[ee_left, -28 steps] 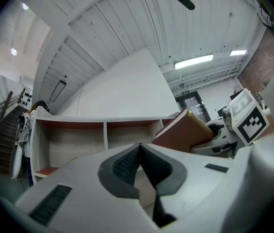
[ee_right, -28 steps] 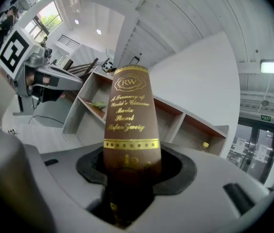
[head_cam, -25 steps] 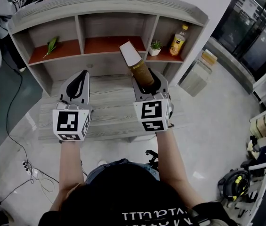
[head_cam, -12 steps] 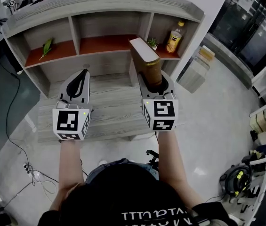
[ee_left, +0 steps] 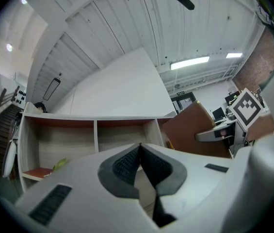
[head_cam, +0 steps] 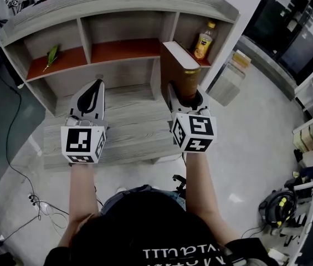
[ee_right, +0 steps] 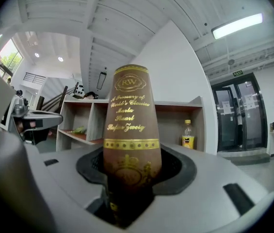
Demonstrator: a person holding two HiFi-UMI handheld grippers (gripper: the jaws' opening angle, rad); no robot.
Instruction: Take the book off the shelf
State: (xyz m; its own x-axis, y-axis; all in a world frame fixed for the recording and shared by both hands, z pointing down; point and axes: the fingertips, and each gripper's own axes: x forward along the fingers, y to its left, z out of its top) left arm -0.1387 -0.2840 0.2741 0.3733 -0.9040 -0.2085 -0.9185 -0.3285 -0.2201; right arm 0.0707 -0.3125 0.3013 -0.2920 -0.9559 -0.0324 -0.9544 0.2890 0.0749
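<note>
Green leaf [head_cam: 51, 54] lies in the shelf's [head_cam: 117, 13] left compartment | left claw [head_cam: 96, 83] pressed together, empty, over the grey worktop [head_cam: 128, 132] | right claw [head_cam: 186, 96] pinching the brown book [head_cam: 177, 71] by its lower end, book upright in front of the shelf, outside its compartments | yellow bottle [head_cam: 203, 40] stands in the right compartment

Left gripper [ee_left: 139, 148] jaws together, empty; shelf [ee_left: 96, 126] ahead; brown book [ee_left: 195, 130] at right.
</note>
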